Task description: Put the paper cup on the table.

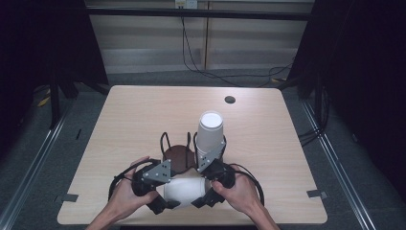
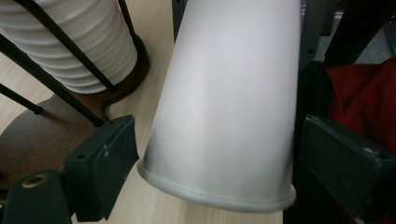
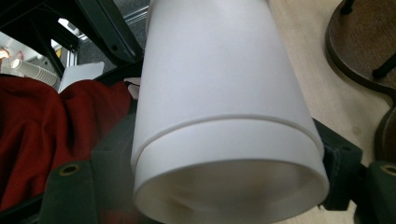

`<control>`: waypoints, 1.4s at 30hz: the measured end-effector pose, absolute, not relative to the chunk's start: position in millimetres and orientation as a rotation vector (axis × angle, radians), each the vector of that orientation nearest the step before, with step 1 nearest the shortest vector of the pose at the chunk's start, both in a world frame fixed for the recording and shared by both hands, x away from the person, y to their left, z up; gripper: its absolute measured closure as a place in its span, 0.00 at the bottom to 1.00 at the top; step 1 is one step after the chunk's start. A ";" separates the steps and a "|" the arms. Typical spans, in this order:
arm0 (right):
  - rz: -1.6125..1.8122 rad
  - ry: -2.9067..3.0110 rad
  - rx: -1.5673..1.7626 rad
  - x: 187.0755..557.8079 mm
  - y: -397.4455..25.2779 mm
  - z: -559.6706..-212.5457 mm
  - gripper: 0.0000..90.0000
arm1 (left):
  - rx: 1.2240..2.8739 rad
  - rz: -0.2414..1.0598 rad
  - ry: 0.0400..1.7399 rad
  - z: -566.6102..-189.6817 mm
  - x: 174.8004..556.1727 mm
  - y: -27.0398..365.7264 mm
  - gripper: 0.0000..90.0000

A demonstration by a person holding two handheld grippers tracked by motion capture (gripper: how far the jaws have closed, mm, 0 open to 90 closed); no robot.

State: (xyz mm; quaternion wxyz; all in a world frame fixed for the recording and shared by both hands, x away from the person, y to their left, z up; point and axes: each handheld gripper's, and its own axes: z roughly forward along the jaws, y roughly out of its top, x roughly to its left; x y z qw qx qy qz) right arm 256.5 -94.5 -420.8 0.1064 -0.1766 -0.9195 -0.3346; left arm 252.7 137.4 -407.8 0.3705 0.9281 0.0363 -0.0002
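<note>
White paper cups (image 1: 184, 190), nested one in another and lying on their side, sit low over the near edge of the pale wood worktop (image 1: 129, 115), held between the two hand-held grippers. In the right gripper view the cups (image 3: 219, 107) show a step where an outer cup ends and an inner one goes on to the open mouth.

Left hand-held gripper (image 1: 160, 203): jaws spread. In the left gripper view the cup (image 2: 229, 102) passes between them, rim toward the camera; the left-hand jaw is just at the rim, the other stands apart from the cup wall.

Right hand-held gripper (image 1: 200, 202): a jaw at each side of the cup wall near the open mouth, looks pinched on the cups; the contact itself is blurred.

Person's left hand (image 1: 125, 194) and right hand (image 1: 239, 191) grip the tools from the near side.

Just beyond the grippers: a black wire cup holder (image 1: 179, 151) on round dark bases. Its right bay carries a tall stack of white cups (image 1: 209, 132), upright. Left bay shows its bare dark base.

Red cloth (image 3: 51, 116) behind the cups in the right gripper view
</note>
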 end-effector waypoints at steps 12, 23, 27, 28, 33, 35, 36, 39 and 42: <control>-1.013 -2.702 -0.570 258.1 -109.4 -419.7 0.27 | 2.278 0.034 0.164 -398.0 251.1 152.9 0.17; -1.085 -2.691 -0.621 257.9 -123.2 -416.5 0.26 | 2.225 0.064 0.288 -406.2 250.8 176.7 0.17; -1.124 -2.679 -0.624 258.1 -126.0 -415.3 0.26 | 2.204 0.057 0.293 -409.8 249.6 178.5 0.18; -1.156 -2.669 -0.620 258.6 -127.7 -414.9 0.26 | 2.189 0.048 0.301 -410.4 249.4 178.8 0.18; -1.233 -2.632 -0.631 259.2 -134.9 -413.0 0.26 | 2.147 0.031 0.317 -412.5 250.9 181.5 0.18; -1.255 -2.622 -0.630 258.9 -136.5 -412.6 0.26 | 2.130 0.025 0.318 -413.0 250.9 181.9 0.18; -1.266 -2.618 -0.630 259.0 -137.2 -412.4 0.26 | 2.126 0.021 0.321 -413.6 250.6 181.8 0.17; -1.315 -2.576 -0.626 260.5 -139.3 -413.0 0.26 | 2.100 -0.029 0.329 -415.6 251.2 181.7 0.18; -1.357 -2.568 -0.630 260.6 -141.5 -412.0 0.26 | 2.093 -0.046 0.325 -416.4 250.8 180.9 0.18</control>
